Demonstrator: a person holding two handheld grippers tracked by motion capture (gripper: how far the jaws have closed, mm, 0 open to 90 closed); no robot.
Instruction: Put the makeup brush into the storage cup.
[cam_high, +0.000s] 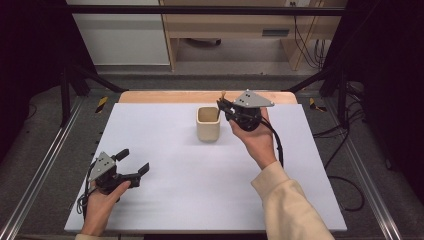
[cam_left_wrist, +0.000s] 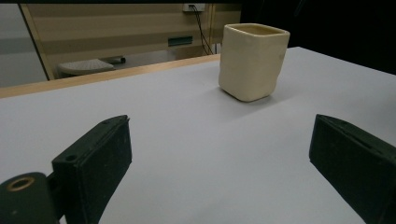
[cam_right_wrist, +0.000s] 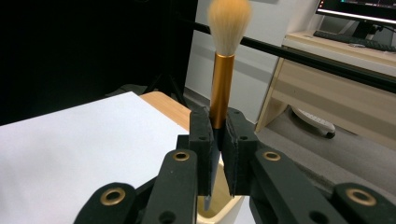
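A cream square cup stands upright on the white table top, toward the back middle; it is also in the left gripper view. My right gripper hangs just above the cup's right rim, shut on a makeup brush with a gold ferrule and pale bristles pointing up. The brush's lower end sits over the cup's opening. My left gripper rests low at the front left, open with nothing between its fingers.
A wooden strip edges the table's back. Black frame rails run along both sides, with cables at the right. A desk and cabinets stand beyond the table.
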